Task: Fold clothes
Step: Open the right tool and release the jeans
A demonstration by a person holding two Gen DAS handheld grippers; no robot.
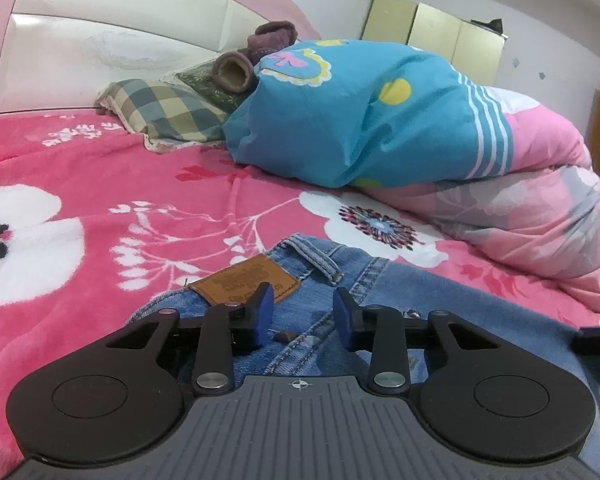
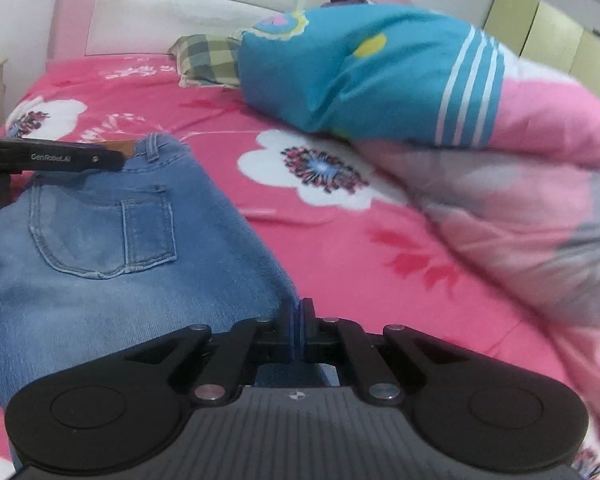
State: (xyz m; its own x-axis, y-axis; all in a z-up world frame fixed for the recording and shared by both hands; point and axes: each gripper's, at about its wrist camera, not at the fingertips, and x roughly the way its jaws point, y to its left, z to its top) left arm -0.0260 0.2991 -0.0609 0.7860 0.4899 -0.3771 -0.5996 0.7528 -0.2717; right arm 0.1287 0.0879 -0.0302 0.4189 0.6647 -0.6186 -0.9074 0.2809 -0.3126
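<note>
A: Where do we have the jeans (image 2: 100,264)?

B: Spread on the pink floral blanket (image 2: 328,240), waistband at the far end, back pocket up. Our right claw (image 2: 298,328) sits at their near right edge with its blue pads pressed together; whether denim is pinched there, we cannot tell.

A: And the left claw (image 1: 302,312)?

B: Over the waistband, jaws apart, pads clear of the cloth. The brown leather patch (image 1: 246,282) lies just beyond its left finger.

A: Any writing?

B: The patch print is too blurred to read. From the right view, the left claw's side reads "GenRobot.AI".
</note>
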